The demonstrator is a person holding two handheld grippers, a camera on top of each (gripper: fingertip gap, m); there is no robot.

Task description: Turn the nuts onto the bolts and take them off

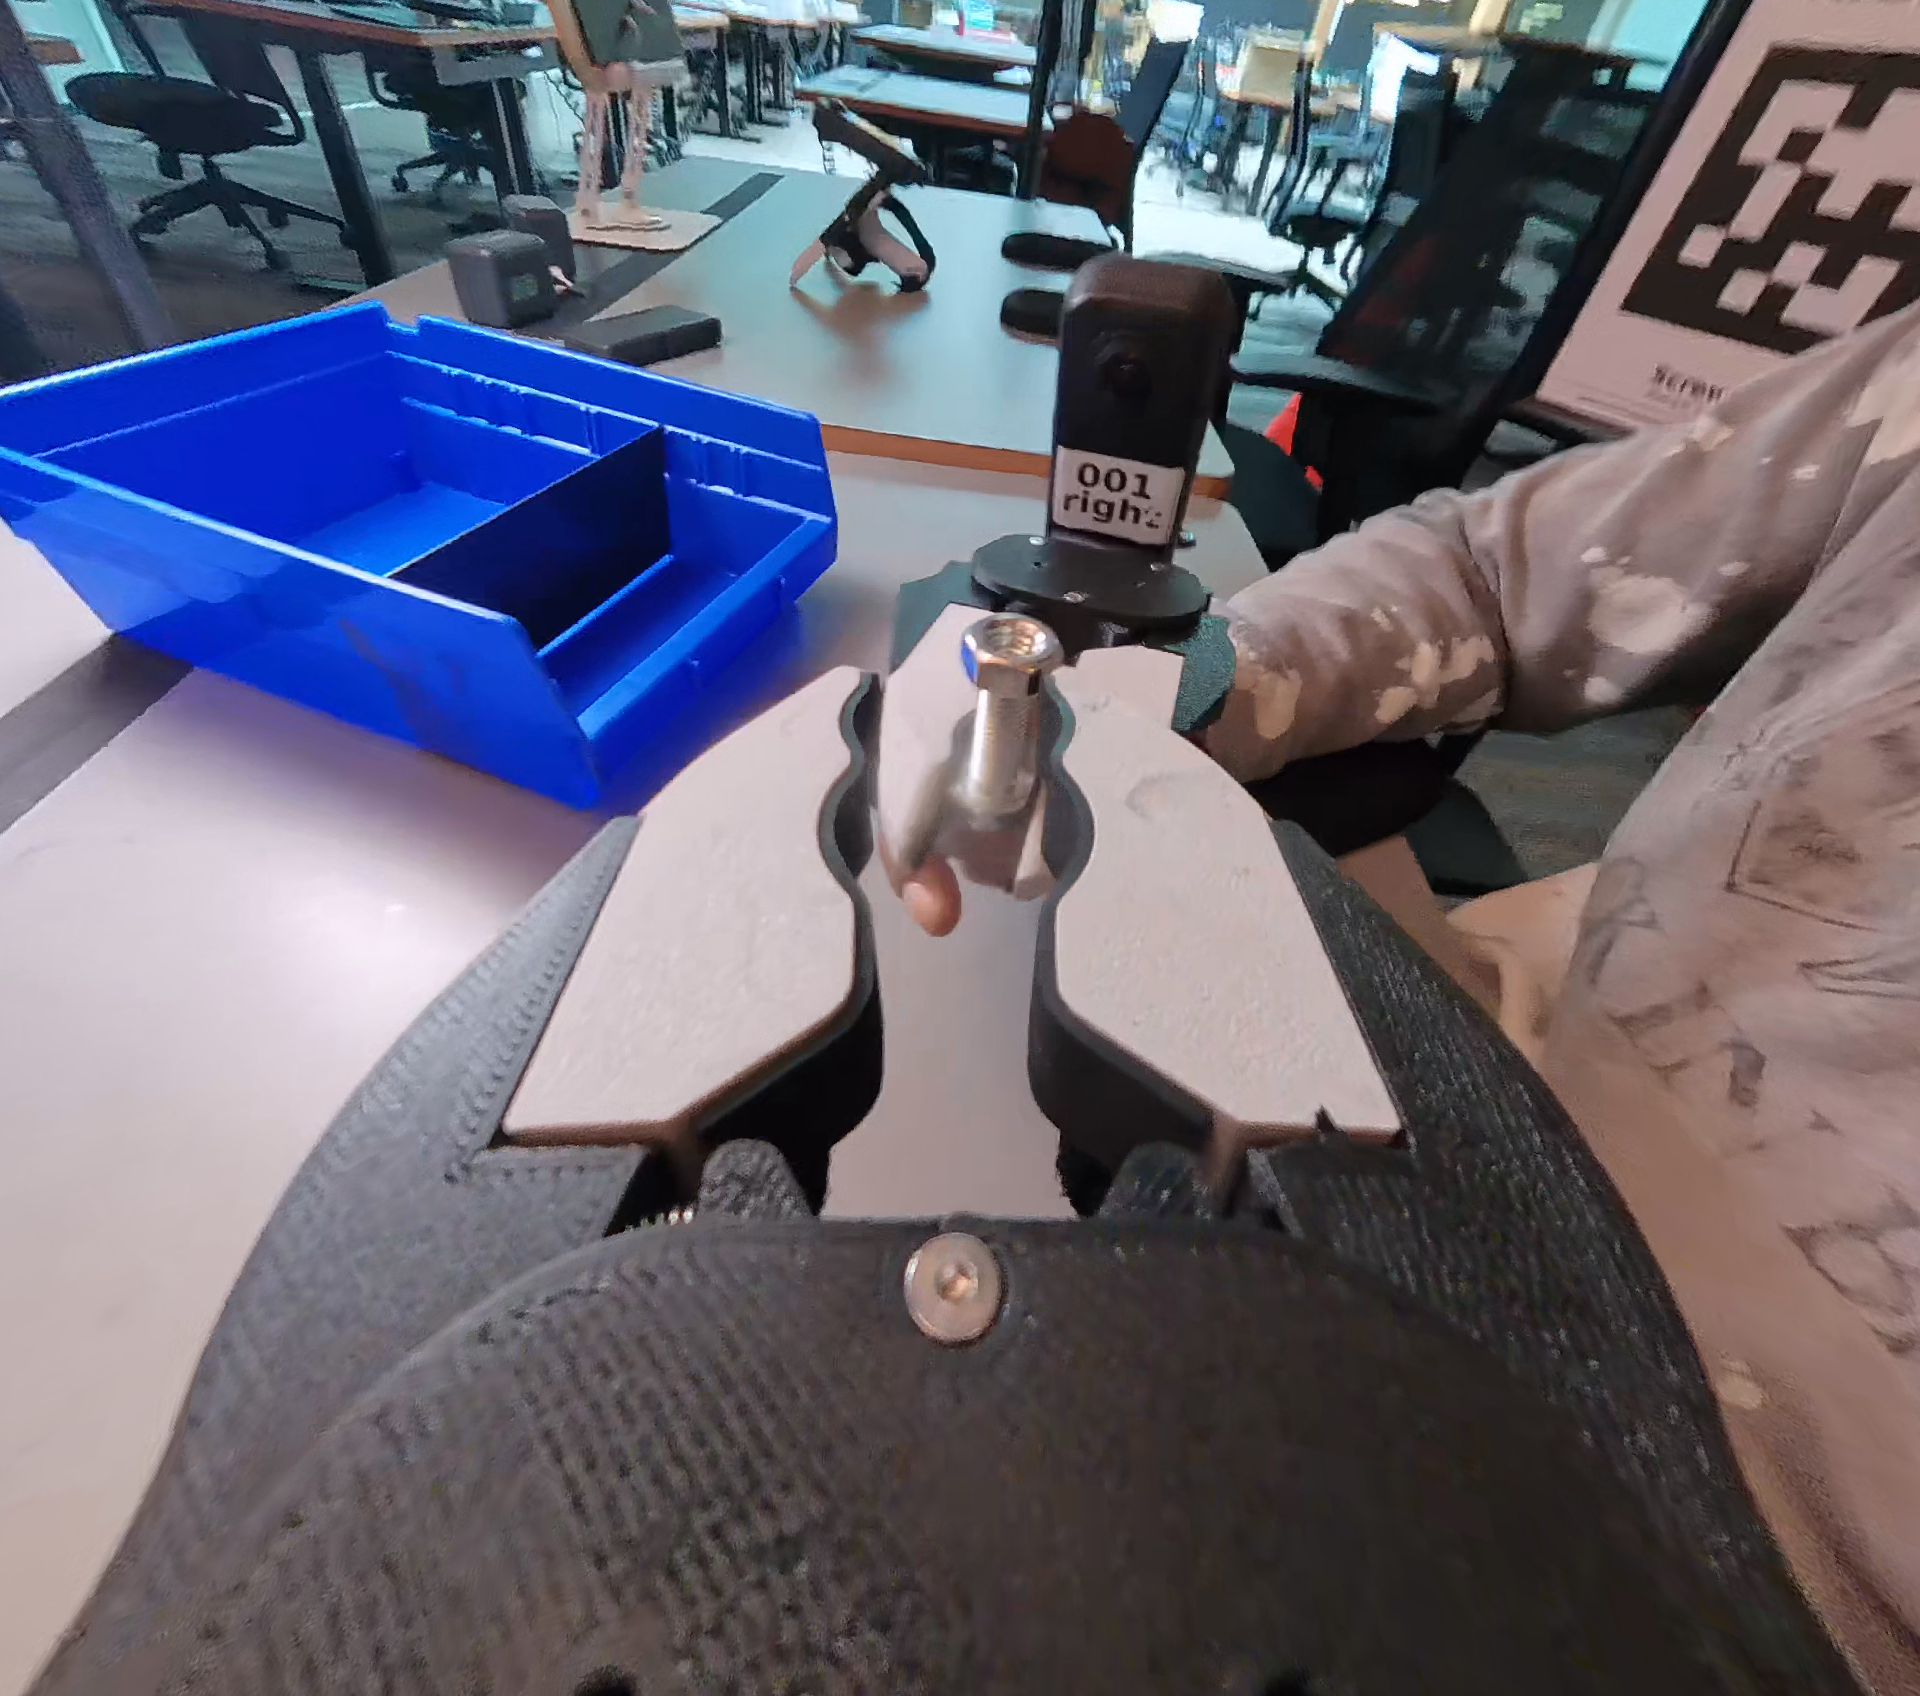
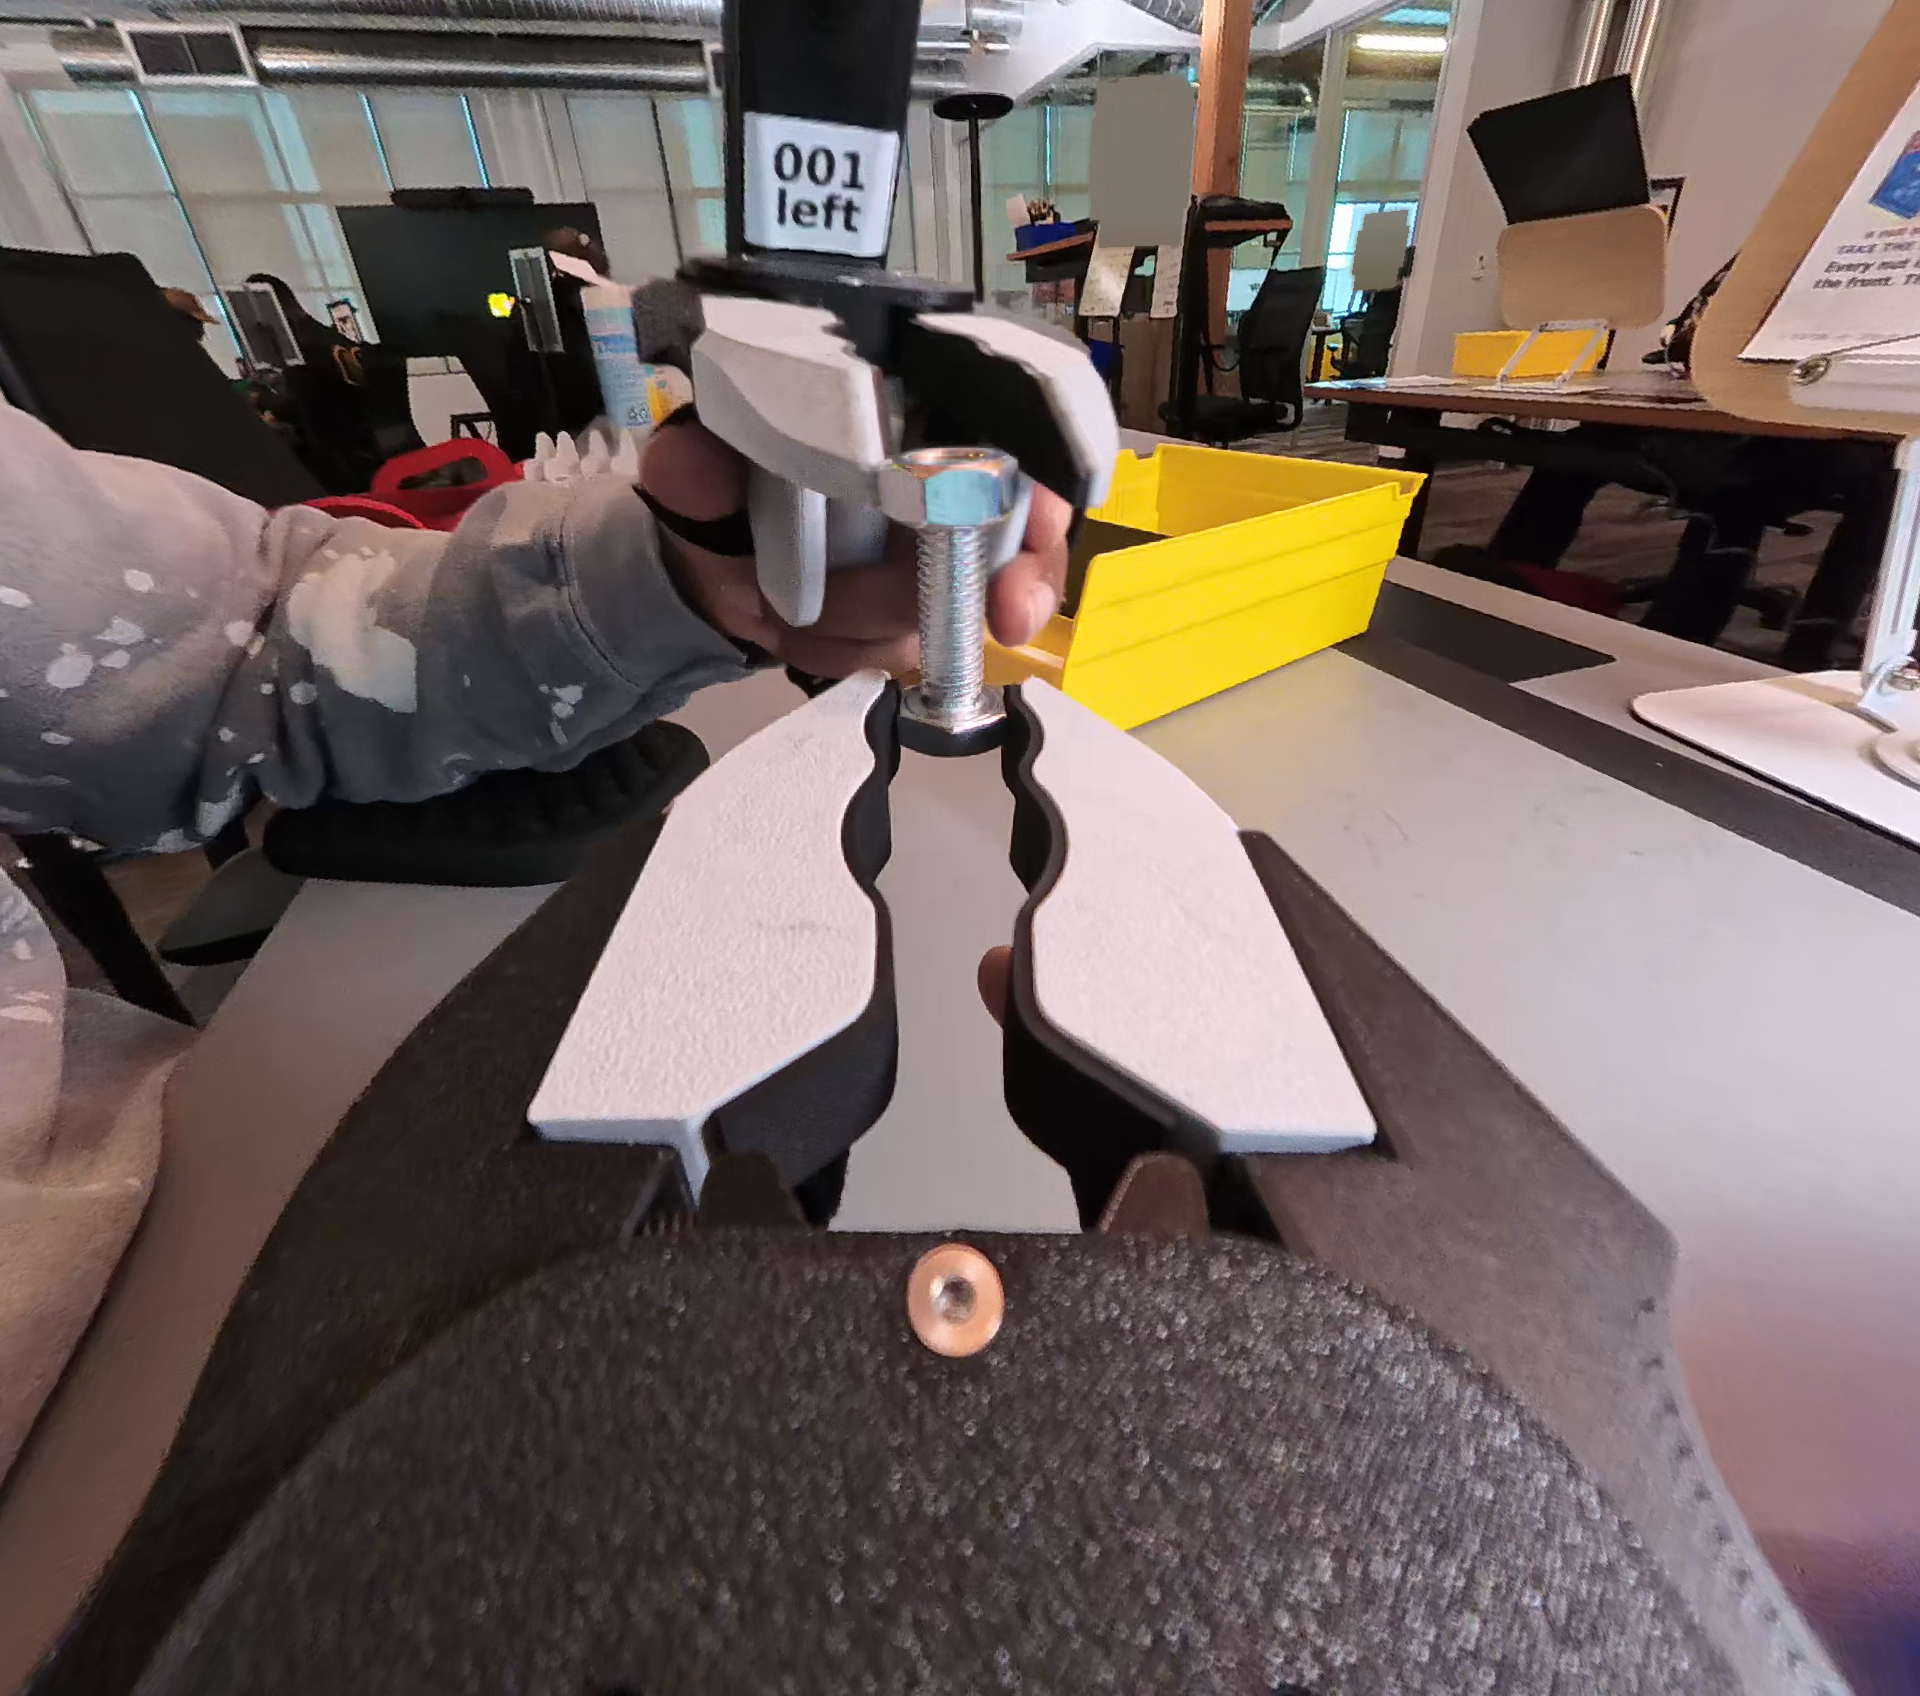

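A silver bolt [image 2: 951, 597] hangs between my two grippers above the grey table [image 2: 1403, 815]. My left gripper [image 1: 966, 711] is shut on the bolt's hex head [image 2: 956, 488]. It also shows in the right wrist view [image 2: 956, 462], above the bolt with its black camera on top. My right gripper [image 2: 951, 706] is shut on a hex nut [image 2: 951, 719] at the bolt's threaded end. In the left wrist view the bolt [image 1: 997, 742] points away from me. The nut [image 1: 1013, 644] sits at its far end in the right gripper [image 1: 1013, 659].
A blue bin [image 1: 416, 524] with a black divider stands on the table to the left. A yellow bin [image 2: 1247, 566] stands behind the bolt. A sign stand on a white base [image 2: 1787, 732] is at the right. A person's speckled grey sleeve [image 1: 1507, 607] reaches in. The grippers are tip to tip, or close to it.
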